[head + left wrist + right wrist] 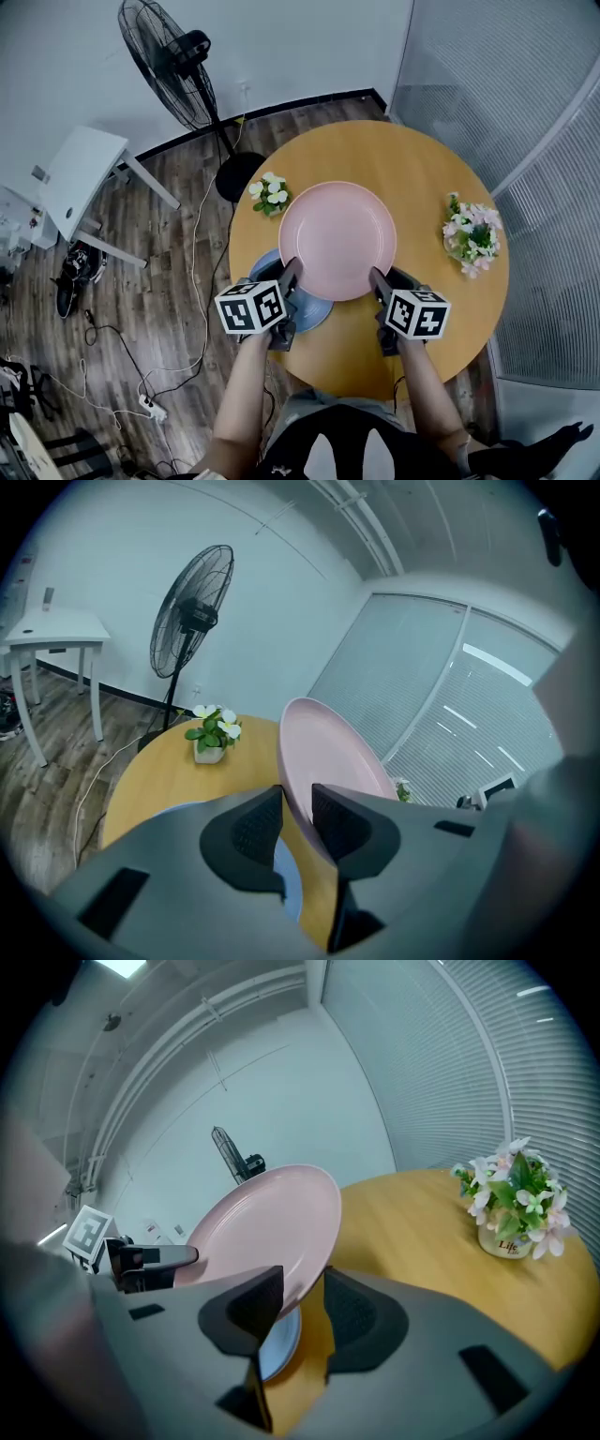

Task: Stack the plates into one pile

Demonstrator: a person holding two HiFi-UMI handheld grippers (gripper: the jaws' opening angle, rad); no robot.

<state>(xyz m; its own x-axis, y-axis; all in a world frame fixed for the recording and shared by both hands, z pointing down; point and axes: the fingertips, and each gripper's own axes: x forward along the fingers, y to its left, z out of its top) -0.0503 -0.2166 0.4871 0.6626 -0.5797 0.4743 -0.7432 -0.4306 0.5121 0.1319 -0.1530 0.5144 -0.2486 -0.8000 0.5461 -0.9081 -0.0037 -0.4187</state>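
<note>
A large pink plate (337, 239) hangs over the round wooden table (431, 159), tilted, with a gripper on each side of its near rim. My left gripper (291, 268) is shut on the plate's left rim; in the left gripper view the pink plate (323, 752) stands edge-on between the pads of the left gripper (297, 808). My right gripper (375, 276) is shut on the right rim; the right gripper (302, 1302) pinches the pink plate (262, 1222). A blue plate (316, 309) lies on the table under the pink one's near left edge, mostly hidden; the blue plate (278, 1341) shows below the jaws.
A pot of white flowers (270, 195) stands at the table's left edge and a pot of pink flowers (472, 234) at its right. A standing fan (178, 56), a white side table (80, 178) and floor cables lie to the left; a glass wall runs along the right.
</note>
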